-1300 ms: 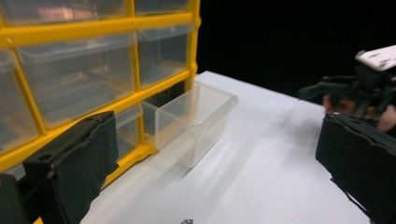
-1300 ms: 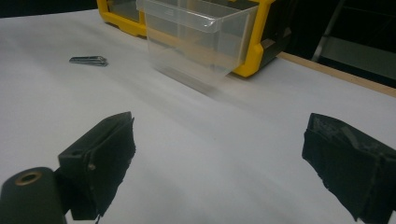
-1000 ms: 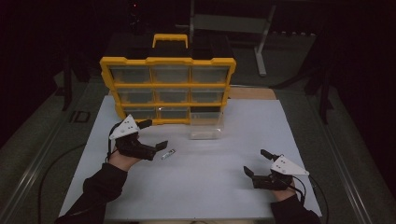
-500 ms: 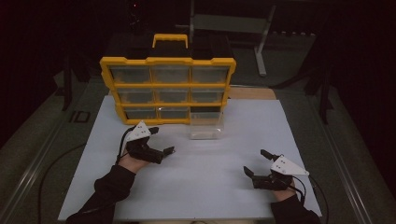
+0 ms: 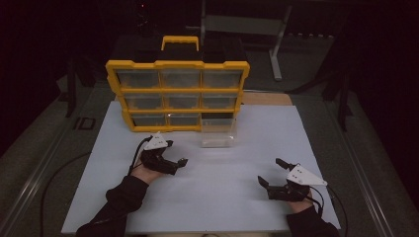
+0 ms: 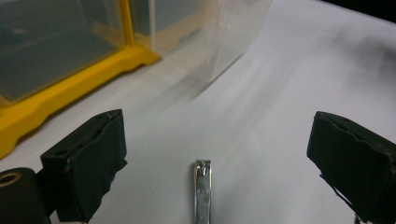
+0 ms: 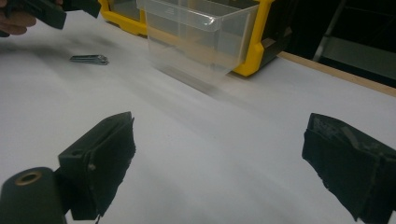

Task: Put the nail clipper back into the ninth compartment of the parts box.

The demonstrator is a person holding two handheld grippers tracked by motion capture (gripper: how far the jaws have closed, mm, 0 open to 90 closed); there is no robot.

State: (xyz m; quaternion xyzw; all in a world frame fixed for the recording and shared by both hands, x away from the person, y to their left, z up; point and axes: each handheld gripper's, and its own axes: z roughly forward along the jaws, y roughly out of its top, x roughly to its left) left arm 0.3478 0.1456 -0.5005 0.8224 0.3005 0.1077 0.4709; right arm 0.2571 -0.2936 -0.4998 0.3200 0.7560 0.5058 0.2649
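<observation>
- Change: the left tongs (image 5: 179,164) are lower and nearer the centre of the high view than a second ago, when they were held up at the left of the white bench (image 5: 232,207). They now sit low, at centre left of that view.
- Left tongs state: the jaws have just closed a little but stand wide apart, gripping nothing.
- Target position: the nail clipper (image 6: 202,191) lies flat on the bench at the bottom centre of the left gripper view, between the two jaws and touching neither. In the right gripper view it appears at upper left (image 7: 88,59), just below the left tongs.
- Meaning: the approach looks finished; the jaws straddle the clipper, so the remaining step appears to be closing on it.
- Right tongs (image 5: 276,175): unchanged, resting at lower right of the high view with jaws wide apart and nothing between them.
- Likely destination: the clear drawer (image 5: 218,132) stands out on the bench, just in front of the yellow organizer (image 5: 178,94), in the upper centre.
</observation>
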